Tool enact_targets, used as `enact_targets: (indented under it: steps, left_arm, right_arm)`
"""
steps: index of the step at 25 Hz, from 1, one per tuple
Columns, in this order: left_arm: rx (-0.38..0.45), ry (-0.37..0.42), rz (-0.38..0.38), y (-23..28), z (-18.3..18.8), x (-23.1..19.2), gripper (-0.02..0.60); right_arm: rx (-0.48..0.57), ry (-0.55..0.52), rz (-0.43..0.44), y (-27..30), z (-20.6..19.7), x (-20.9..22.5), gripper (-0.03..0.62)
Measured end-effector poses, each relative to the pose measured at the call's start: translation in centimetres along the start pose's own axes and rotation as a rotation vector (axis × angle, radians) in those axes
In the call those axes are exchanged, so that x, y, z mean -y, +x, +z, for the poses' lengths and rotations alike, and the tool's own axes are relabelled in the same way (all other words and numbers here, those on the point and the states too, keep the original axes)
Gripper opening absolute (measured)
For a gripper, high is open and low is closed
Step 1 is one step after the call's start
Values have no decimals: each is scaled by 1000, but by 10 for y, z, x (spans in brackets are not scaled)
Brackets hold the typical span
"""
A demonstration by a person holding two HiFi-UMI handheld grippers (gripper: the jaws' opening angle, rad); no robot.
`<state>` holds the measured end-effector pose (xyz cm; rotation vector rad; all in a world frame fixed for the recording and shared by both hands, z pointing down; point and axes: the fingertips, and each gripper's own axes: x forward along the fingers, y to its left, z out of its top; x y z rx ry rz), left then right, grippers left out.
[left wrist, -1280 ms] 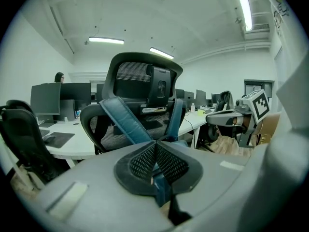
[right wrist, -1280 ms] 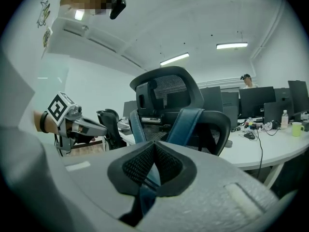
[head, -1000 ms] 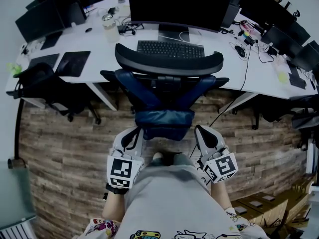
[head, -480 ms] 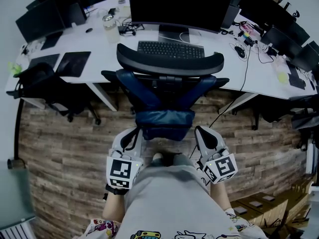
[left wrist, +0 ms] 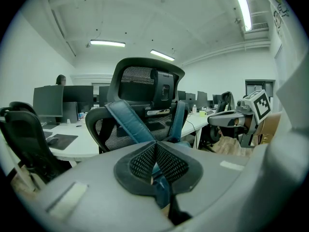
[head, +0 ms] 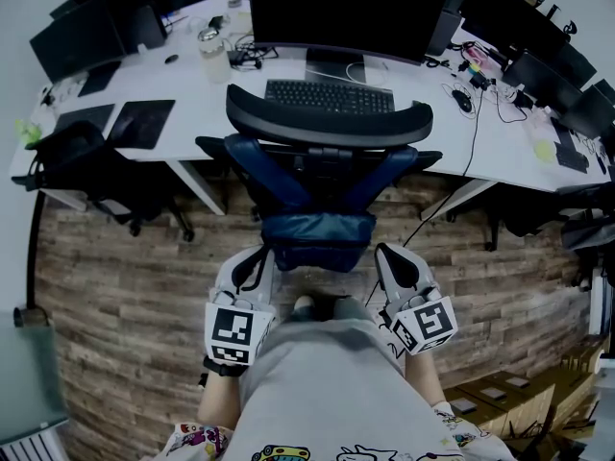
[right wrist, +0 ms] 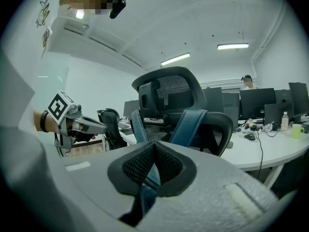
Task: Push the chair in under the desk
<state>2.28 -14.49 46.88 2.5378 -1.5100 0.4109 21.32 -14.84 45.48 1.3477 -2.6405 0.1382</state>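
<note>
The office chair (head: 327, 123), with a black mesh headrest and blue back struts, stands before the white desk (head: 192, 99), its back towards me. My left gripper (head: 258, 255) is shut and empty, its tip beside the left edge of the chair's blue lower back. On the other side my right gripper (head: 388, 254) is shut too, just off the lower back's right edge. Whether either tip touches the chair I cannot tell. In the left gripper view the chair (left wrist: 145, 88) rises past the closed jaws of that gripper (left wrist: 155, 151). The right gripper view shows the chair (right wrist: 169, 98) beyond its own gripper (right wrist: 153, 151).
A keyboard (head: 329, 95) and a large monitor (head: 346, 12) sit on the desk behind the chair. A black chair (head: 82, 161) stands at the left, another (head: 577, 224) at the right. A cable (head: 471, 152) hangs off the desk's front. Wood-plank floor (head: 125, 296) lies around me.
The chair's headrest has shifted very slightly to the right and towards the desk. Both grippers have stayed where they were, shut.
</note>
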Motion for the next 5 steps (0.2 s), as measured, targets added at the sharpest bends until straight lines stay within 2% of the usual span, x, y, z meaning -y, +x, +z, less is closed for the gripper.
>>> enact_targets:
  steps: [5]
  left_arm:
    - [2,-1,0,0,-1,-2,11]
  right_arm:
    - [1,-1,-1,2,0,0,1]
